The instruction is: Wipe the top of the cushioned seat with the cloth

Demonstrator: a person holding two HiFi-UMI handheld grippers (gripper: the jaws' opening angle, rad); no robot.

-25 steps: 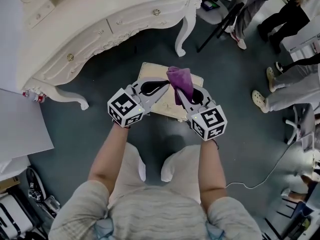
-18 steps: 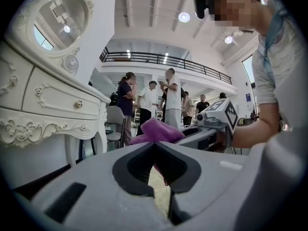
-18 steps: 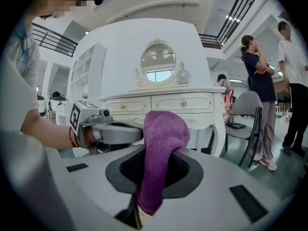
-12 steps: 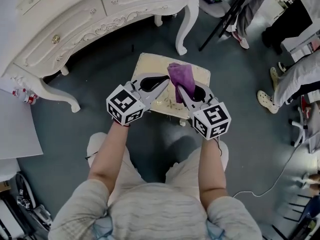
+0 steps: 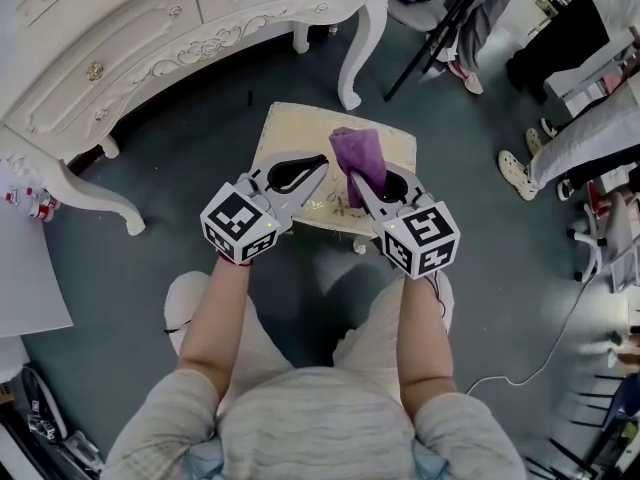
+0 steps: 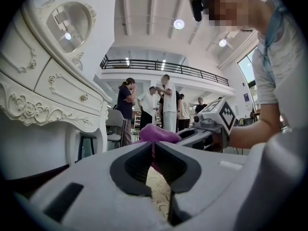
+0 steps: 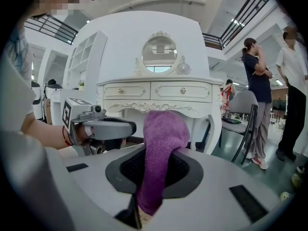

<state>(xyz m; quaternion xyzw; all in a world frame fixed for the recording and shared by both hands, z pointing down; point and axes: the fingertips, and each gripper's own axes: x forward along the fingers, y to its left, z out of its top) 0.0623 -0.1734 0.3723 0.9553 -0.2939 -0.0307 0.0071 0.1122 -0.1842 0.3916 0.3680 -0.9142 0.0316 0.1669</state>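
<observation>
As the head view is being re-aimed vs 1 s ago, the cushioned seat (image 5: pixel 300 133) is being brought closer to frame centre and the white dressing table (image 5: pixel 150 38) is being pushed up toward the top-left. This suggests the person is squaring up to the seat, not wiping yet. Both grippers are being kept at approx the same spot over the seat's near edge as before, and no stroke across the top is being shown. The purple cloth (image 5: pixel 358 156) is being clamped by the right gripper (image 5: pixel 352 182): jaws are closed on its middle, w/ a bunched end sticking up past the tips and a short tail hanging below, over the right half of the seat. Cloth-to-cushion contact can't be confirmed from any view. The left gripper (image 5: pixel 320 166) is being held w/ jaws together and nothing between them, tips just beside the cloth, which is being seen only beyond the slit. Grip and jaw states are being left unchanged over the interval. Judgement: the task is being kept at setup stage, seat top not yet wiped. Next, the cloth is prob needing to be lowered flat onto the cushion and dragged across. Bystanders (image 5: pixel 585 138), well apart on the right, are not being involved.
</observation>
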